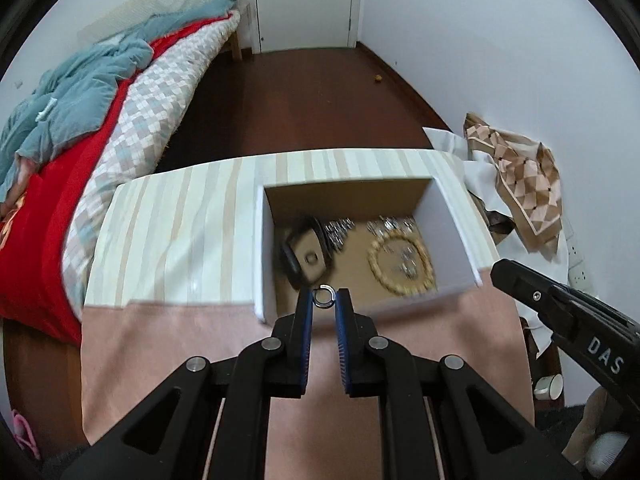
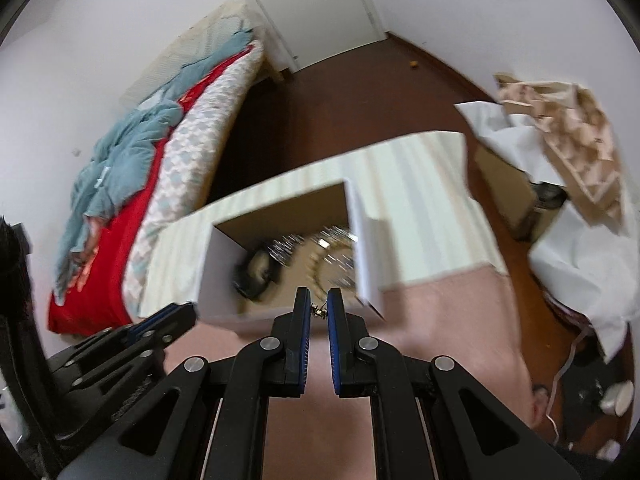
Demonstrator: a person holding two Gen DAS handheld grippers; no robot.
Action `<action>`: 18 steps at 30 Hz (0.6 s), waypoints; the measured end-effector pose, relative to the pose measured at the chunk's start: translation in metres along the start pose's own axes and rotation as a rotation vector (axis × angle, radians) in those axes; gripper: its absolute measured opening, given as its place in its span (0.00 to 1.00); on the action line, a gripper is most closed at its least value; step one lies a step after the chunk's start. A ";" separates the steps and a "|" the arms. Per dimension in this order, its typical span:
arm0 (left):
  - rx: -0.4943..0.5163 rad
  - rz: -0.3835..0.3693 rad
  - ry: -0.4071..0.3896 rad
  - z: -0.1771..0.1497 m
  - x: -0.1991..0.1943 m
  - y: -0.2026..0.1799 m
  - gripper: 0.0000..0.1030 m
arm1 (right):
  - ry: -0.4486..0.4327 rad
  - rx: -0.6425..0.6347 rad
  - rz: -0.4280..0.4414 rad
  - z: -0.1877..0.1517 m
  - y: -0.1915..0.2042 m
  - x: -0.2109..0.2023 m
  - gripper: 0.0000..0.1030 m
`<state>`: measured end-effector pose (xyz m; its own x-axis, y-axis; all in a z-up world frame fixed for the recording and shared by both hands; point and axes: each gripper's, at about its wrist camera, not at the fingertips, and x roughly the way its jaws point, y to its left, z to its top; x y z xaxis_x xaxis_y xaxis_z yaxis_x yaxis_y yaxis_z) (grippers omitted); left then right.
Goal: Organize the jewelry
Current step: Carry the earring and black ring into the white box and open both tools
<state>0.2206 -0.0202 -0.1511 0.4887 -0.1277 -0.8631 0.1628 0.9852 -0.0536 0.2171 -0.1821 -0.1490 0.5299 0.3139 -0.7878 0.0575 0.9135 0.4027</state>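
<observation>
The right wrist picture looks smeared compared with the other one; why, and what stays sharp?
Right wrist view: the box and the jewelry inside streak with motion blur, while the right gripper and the tiny piece it pinches stay crisp. Left wrist view: mostly sharp, only the box contents soften; the ring reads clearly. Both views bend straight edges, fisheye-style.

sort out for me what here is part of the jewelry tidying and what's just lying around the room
Part of the job:
- ring pinched in the left gripper
- small earring pinched in the right gripper
- open box
- bead bracelet and black watch inside it

Just lying about:
- bed
- patterned scarf
- door
</observation>
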 end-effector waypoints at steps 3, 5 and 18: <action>-0.011 -0.029 0.033 0.022 0.016 0.011 0.09 | 0.033 -0.008 0.015 0.022 0.006 0.024 0.09; -0.008 -0.038 0.050 0.033 0.025 0.013 0.09 | 0.054 -0.015 0.012 0.032 0.008 0.038 0.09; -0.058 -0.134 0.120 0.072 0.046 0.023 0.28 | 0.152 0.027 -0.017 0.045 -0.005 0.068 0.23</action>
<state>0.3086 -0.0118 -0.1562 0.3598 -0.2466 -0.8998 0.1678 0.9658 -0.1976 0.2912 -0.1773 -0.1837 0.3942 0.3362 -0.8553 0.0888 0.9124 0.3996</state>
